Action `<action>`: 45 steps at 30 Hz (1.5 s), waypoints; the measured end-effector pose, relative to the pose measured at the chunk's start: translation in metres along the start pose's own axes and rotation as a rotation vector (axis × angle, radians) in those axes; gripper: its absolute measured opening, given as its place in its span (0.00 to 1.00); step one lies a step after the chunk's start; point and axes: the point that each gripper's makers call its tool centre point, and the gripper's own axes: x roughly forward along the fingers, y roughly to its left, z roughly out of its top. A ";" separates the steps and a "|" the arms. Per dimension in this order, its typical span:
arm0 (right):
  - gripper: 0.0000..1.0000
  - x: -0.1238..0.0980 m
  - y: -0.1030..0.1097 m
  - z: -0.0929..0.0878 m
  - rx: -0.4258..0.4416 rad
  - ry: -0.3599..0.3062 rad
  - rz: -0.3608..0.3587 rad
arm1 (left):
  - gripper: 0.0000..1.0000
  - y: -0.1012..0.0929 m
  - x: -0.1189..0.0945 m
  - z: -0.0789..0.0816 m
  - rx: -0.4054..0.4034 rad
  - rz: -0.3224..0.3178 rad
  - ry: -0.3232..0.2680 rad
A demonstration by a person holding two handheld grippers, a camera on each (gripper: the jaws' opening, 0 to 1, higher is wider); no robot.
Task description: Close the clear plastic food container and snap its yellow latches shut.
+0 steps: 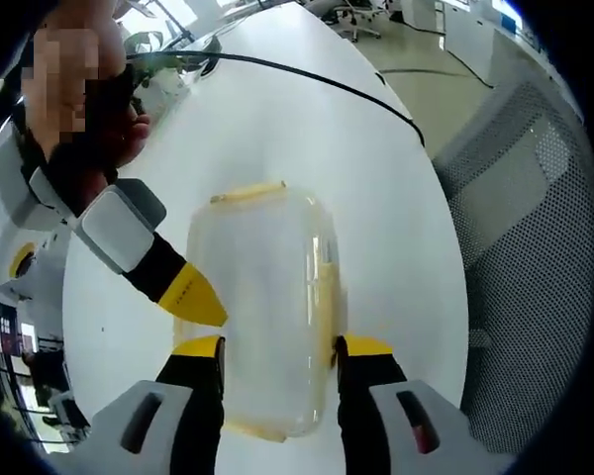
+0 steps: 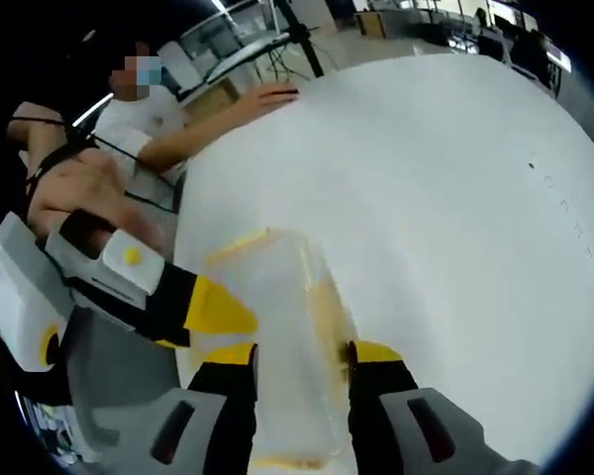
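The clear rectangular plastic food container (image 1: 267, 307) has pale yellow latches (image 1: 247, 193) and sits on a plain white table (image 1: 317, 129); the gripper fingers (image 1: 366, 348) are black, yellow-tipped.

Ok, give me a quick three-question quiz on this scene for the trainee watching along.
1. True or false: the clear container rests on a white table.
2. In the left gripper view, what lies on the table beyond the container? A) a black cable B) a mug C) a knife
3. How do the jaws of the left claw stand relative to the container?
Key: 1 true. 2 A. 3 One on each side, straddling its near end.
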 end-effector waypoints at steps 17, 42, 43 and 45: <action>0.30 0.007 0.003 -0.008 0.003 0.152 0.053 | 0.41 0.002 0.002 0.000 -0.006 -0.003 0.041; 0.36 0.003 0.002 -0.006 -0.052 0.197 0.028 | 0.41 -0.003 -0.002 0.001 0.011 0.024 0.065; 0.36 0.003 0.002 -0.005 -0.054 0.198 0.026 | 0.41 -0.001 -0.001 0.001 0.007 0.015 0.062; 0.36 0.003 0.004 -0.004 -0.076 0.202 0.017 | 0.42 0.000 -0.002 0.001 0.009 -0.002 0.059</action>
